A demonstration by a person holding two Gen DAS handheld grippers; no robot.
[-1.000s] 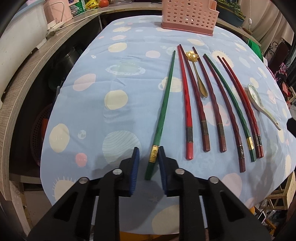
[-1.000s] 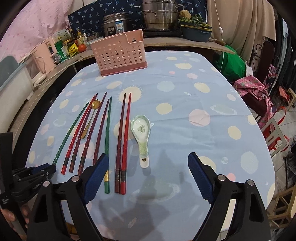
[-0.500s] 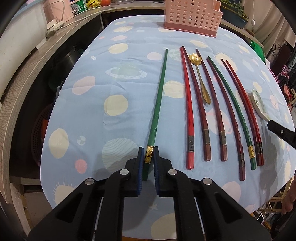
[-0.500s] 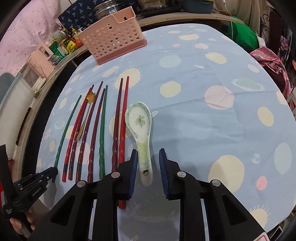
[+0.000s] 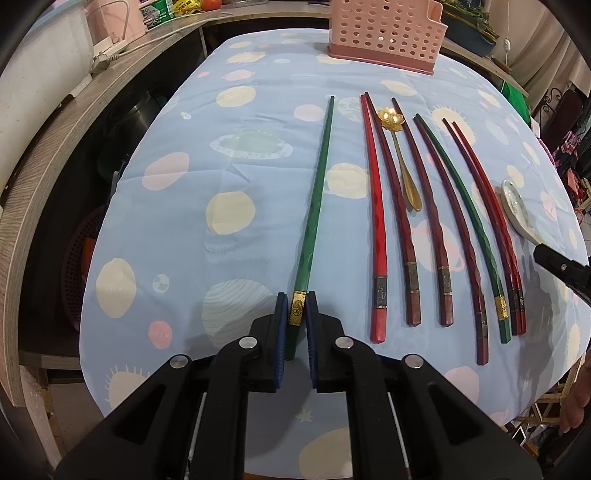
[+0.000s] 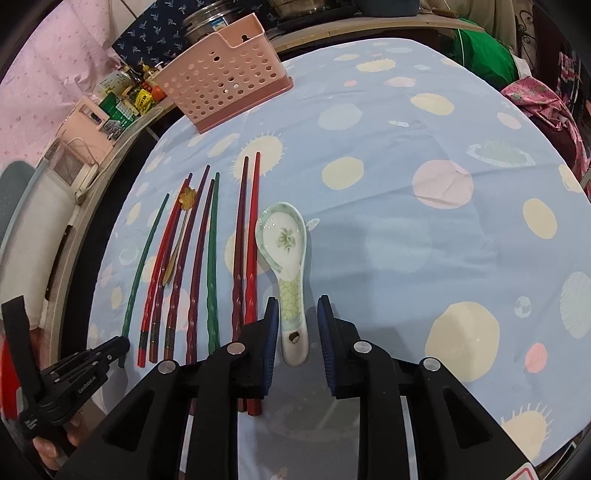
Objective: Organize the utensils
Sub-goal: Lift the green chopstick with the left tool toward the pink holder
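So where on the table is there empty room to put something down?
Bare cloth lies right of the ceramic spoon, out to the table's edge, and left of the lone green chopstick. Between chopstick and spoon it is crowded with chopsticks. The pink basket stands at the back.

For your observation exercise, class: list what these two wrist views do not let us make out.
- Pink basket interior: both views, its perforated front wall hides it.
- Near ends of the red chopstick pair: right wrist view, right gripper covers them.
- Ceramic spoon handle: left wrist view, hidden by that gripper.
- Band markings on the green chopstick: too small.
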